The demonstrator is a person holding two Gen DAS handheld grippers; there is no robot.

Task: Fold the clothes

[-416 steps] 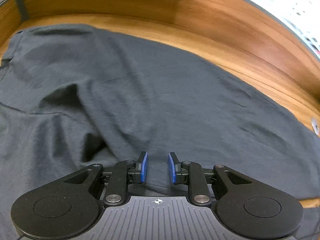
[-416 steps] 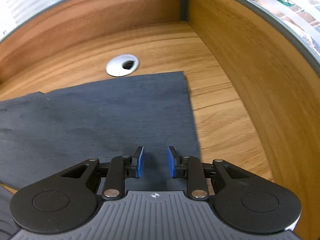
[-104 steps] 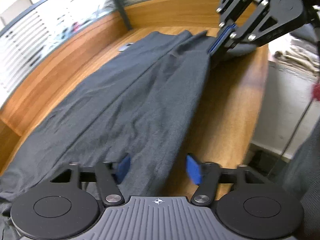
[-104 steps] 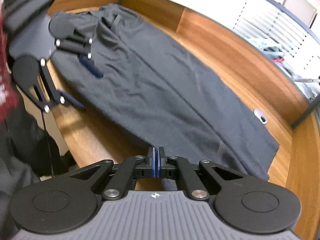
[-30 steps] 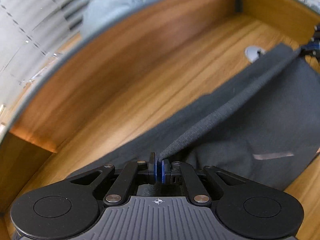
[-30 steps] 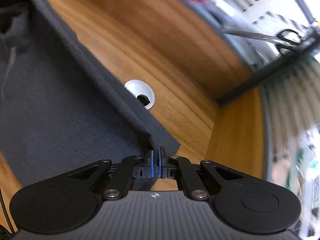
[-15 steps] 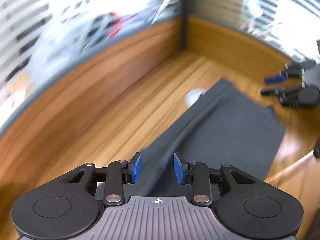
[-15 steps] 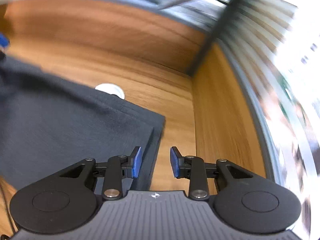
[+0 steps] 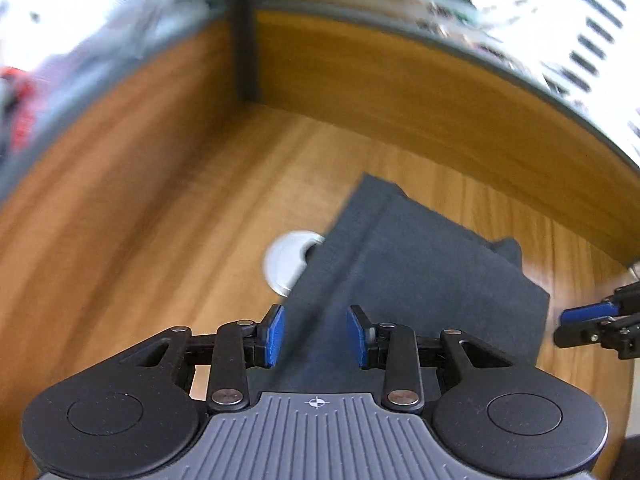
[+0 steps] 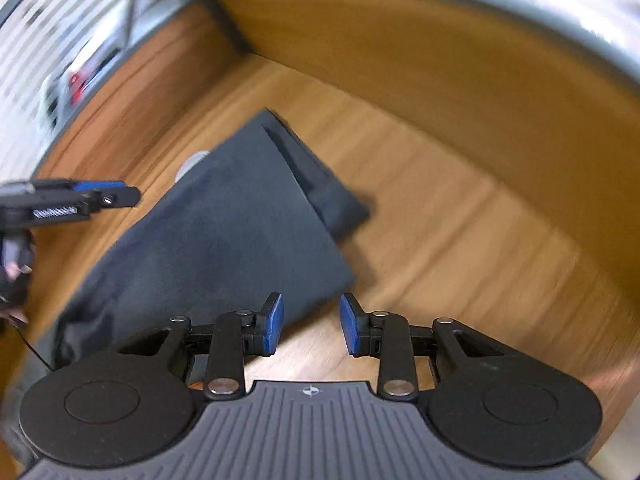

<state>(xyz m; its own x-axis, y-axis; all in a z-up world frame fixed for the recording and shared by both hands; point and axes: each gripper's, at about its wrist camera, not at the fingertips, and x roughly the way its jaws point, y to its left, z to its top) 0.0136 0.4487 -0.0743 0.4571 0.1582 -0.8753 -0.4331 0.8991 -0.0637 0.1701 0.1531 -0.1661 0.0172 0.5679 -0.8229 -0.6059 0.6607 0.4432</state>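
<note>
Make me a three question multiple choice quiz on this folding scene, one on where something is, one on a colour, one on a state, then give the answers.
1. Where is the grey round cable port in the wooden desk?
A. Partly under the far-left edge of the dark garment
B. Out in the open, well clear of the cloth
C. In the desk's far corner, against the panels

2. What colour are the pads on each tool?
A. Red
B. Blue
C. White

3. What state is the left tool in?
A. Shut on the garment
B. Shut on nothing
C. Open, holding nothing

Answers:
1 A: the cloth edge overlaps one side of the port.
2 B: blue pads show on the right tool and on the left one.
3 C: its jaws stand apart above the cloth, which lies flat on the desk.
</note>
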